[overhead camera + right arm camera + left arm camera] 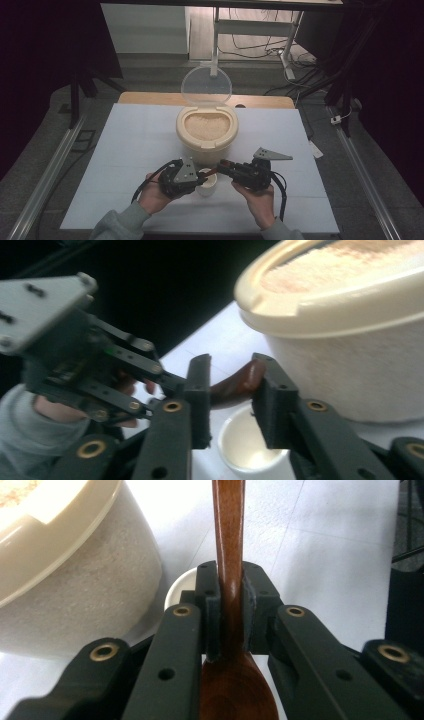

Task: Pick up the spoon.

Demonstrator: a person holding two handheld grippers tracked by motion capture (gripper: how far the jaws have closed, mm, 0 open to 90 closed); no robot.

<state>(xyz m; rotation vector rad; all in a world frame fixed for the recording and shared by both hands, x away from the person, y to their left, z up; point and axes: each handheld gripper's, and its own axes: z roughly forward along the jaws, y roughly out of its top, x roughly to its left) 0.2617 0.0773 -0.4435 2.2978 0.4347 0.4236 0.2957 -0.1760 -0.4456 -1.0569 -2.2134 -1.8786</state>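
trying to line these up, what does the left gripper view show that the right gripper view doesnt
Left gripper view: the left hand-held gripper is shut on the neck of the wooden spoon, with the bowl of the spoon near the camera and its handle running away over the white table.

Right gripper view: the rice surface inside the tub, the right hand-held gripper with the spoon's end between its pads, and the person's hand.

Both: the cream rice tub, the small white cup and the spoon.

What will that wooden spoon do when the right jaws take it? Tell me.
The wooden spoon looks stiff, so it should not bend. Its polished handle may slip between jaws. Clamped at the neck by the left gripper, it could pivot if pushed sideways.
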